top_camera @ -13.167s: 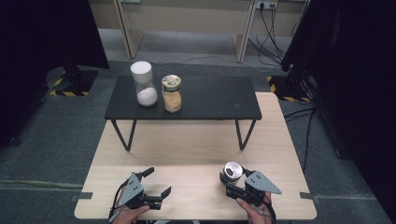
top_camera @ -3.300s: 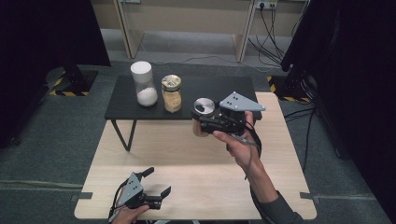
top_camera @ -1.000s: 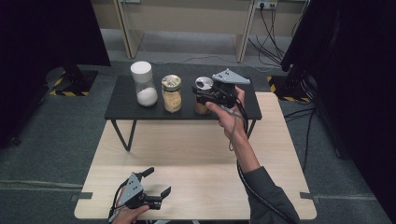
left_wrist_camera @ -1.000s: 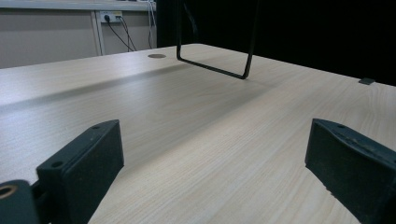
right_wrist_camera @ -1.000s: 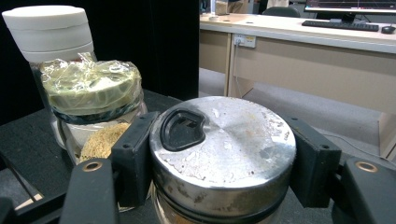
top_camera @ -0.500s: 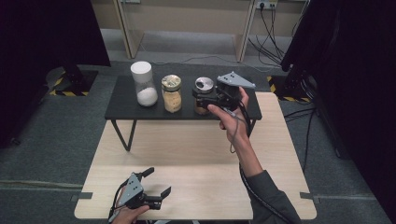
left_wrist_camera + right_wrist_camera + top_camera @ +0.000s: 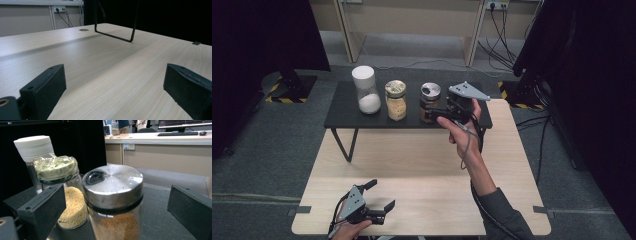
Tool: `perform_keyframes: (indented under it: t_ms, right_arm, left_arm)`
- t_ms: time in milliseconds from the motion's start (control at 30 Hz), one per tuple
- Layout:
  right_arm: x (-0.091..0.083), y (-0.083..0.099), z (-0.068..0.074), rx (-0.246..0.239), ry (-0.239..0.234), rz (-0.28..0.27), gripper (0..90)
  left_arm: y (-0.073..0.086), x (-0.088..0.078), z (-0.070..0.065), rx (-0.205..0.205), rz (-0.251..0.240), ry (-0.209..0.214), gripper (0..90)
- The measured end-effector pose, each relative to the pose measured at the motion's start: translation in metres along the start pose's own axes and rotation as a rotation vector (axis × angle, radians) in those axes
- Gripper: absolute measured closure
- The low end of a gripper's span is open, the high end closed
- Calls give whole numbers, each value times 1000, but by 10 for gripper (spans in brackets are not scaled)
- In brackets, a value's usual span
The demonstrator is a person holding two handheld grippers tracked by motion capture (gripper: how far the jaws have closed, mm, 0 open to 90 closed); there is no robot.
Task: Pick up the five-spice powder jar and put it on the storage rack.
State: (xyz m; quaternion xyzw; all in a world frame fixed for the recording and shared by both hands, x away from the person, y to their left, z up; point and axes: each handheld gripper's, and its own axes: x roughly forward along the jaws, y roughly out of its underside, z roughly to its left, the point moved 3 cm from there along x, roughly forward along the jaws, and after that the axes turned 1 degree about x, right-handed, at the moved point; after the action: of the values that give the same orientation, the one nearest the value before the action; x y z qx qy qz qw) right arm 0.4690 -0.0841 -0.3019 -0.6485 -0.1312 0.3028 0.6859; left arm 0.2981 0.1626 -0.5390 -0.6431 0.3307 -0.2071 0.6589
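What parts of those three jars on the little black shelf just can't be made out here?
- Metal-lidded jar: its base is cut off by the bottom edge of the right gripper view; in the high view the right gripper covers its lower part.
- Yellow-grain jar: partly hidden behind the near jar and a jaw; label too small in the high view.
- White-lidded jar: contents hidden in the right gripper view by the grain jar.

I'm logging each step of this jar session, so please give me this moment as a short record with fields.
shelf: black shelf standing on the wooden table
row on shelf: white-lidded jar, wrapped-lid jar, steel-lidded jar
right hand-held gripper: jaws just opened, standing either side of the steel-lidded jar, pads off it
left hand-held gripper: open, nothing between its jaws, low over the table's near edge
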Motion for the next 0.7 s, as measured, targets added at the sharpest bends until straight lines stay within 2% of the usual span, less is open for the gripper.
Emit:
perform_keyframes:
  t_ms: [700]
  right_arm:
    - [-18,18,5,16,-33,-15,21]
  left_arm:
    - [0,0,0,0,0,0,35]
